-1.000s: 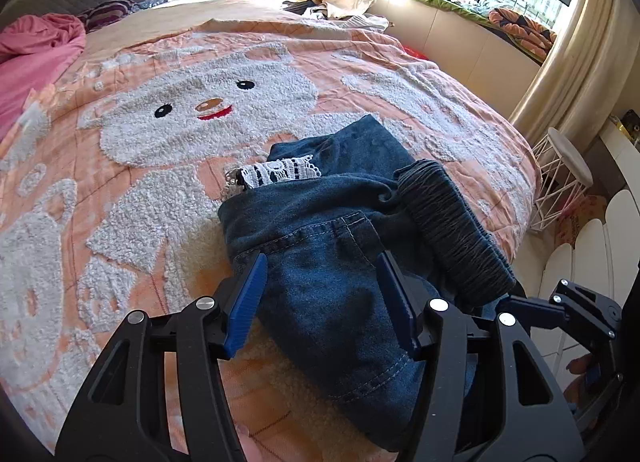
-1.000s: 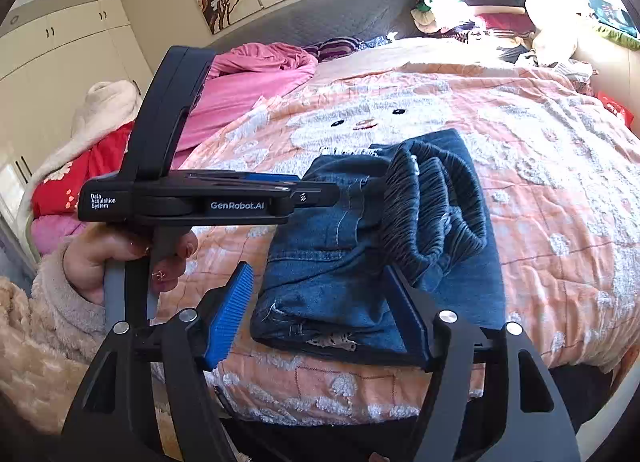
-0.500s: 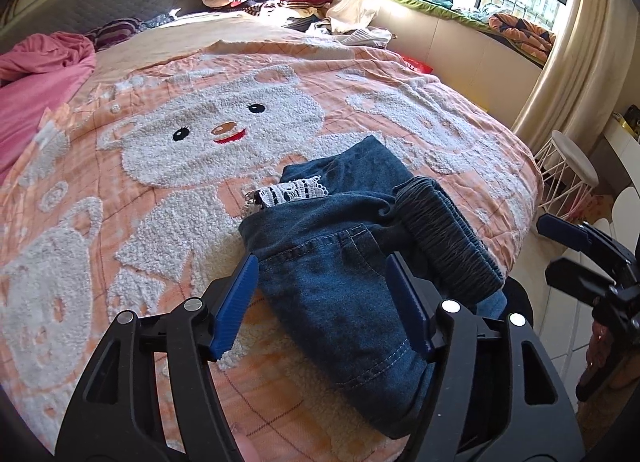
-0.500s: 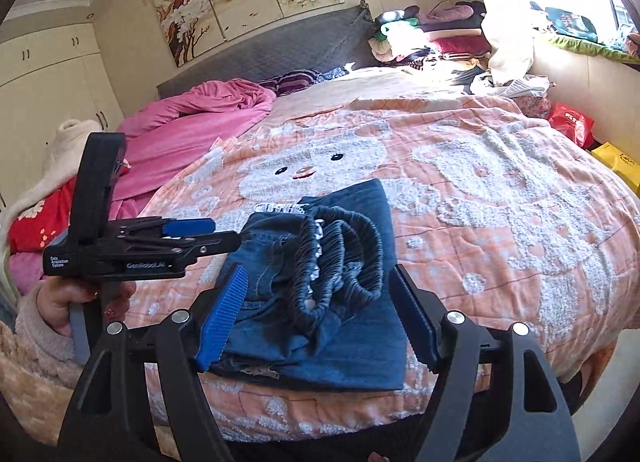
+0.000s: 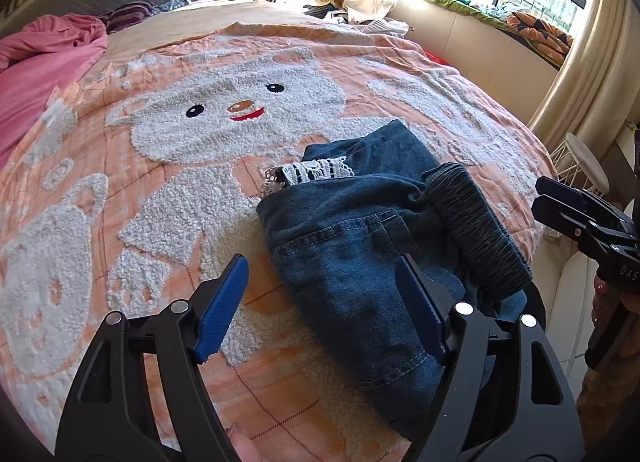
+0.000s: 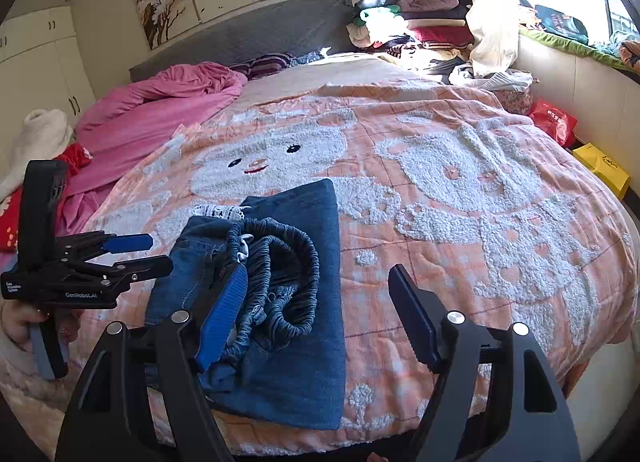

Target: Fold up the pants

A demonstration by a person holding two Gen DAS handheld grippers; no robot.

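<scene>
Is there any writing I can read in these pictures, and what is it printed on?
"GenRobot.AI": on the side of the left gripper, seen from the right wrist.
"DAS": cut-off letters on the right gripper's body, seen from the left wrist.
Small white lines at the left gripper's rear end: too small to read.
Print on the red bag and yellow box: too blurred to read.

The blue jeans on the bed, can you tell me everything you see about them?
The dark blue denim jeans lie folded in a thick, bunched bundle near the front edge of the peach teddy-bear blanket. A grey gathered elastic waistband curls on top, white lace trim peeks out at the far end, and pale stitching outlines a pocket. Only the blanket seems to touch them.
</scene>
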